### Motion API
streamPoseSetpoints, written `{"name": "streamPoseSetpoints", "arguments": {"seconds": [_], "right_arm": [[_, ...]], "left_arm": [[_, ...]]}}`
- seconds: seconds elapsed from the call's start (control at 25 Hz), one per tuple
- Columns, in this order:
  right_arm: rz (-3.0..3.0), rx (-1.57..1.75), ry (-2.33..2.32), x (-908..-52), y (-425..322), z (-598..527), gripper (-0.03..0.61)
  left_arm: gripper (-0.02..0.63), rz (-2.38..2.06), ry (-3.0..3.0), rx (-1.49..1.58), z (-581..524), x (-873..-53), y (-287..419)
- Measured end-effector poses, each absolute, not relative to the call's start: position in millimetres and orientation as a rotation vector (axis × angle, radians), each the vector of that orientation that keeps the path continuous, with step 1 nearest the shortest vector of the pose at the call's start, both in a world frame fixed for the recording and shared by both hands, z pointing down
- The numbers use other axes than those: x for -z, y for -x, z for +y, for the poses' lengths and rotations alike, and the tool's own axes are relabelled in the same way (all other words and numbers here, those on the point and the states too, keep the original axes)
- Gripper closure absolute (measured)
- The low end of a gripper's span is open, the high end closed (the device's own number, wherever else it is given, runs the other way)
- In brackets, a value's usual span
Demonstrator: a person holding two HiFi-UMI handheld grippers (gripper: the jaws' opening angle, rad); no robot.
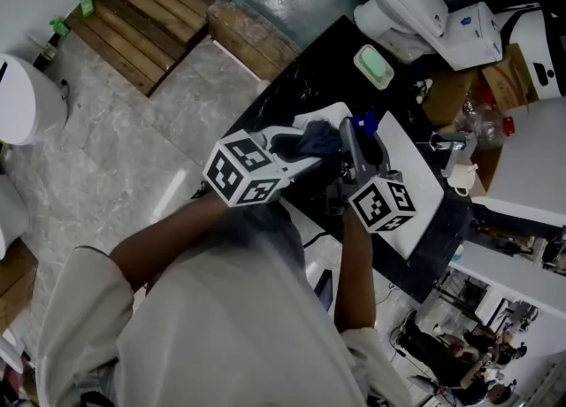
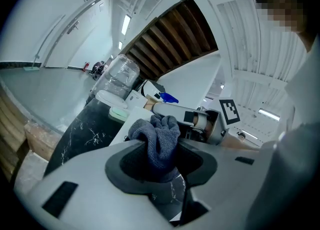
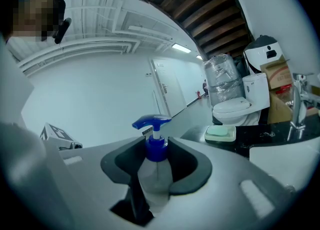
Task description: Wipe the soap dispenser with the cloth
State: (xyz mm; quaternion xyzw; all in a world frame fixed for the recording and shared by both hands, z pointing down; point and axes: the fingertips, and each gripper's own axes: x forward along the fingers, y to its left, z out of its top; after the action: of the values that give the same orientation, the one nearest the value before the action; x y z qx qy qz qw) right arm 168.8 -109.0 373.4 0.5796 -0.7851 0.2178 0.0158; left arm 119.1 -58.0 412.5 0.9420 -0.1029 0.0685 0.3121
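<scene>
While the right claw (image 3: 156, 163) clamps the clear, blue-pumped dispenser (image 3: 156, 150), the left claw (image 2: 159, 160) pinches the grey cloth (image 2: 158, 135) just beside it at 9 o'clock. At 1 o'clock, a dish (image 1: 373, 66) holding green soap sits on the black desk (image 1: 305, 87).

Both arms reach out in front of the person, the left forearm (image 1: 164, 239) angling across toward the right forearm (image 1: 355, 277), so the two grippers sit close together. The left gripper (image 2: 162, 146) pinches a bunched cloth (image 2: 155, 129), and the right gripper (image 3: 157, 153) is clamped around the soap dispenser (image 3: 152, 122).
</scene>
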Motion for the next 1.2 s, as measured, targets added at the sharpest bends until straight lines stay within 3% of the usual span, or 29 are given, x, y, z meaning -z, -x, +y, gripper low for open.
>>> {"name": "streamPoseSetpoints", "arguments": {"seconds": [1.2], "right_arm": [[-2.45, -0.66, -1.813, -372, -169, -107, 0.443]], "left_arm": [[0.479, -0.215, -2.325, -0.312, -40, -466, -120]]}}
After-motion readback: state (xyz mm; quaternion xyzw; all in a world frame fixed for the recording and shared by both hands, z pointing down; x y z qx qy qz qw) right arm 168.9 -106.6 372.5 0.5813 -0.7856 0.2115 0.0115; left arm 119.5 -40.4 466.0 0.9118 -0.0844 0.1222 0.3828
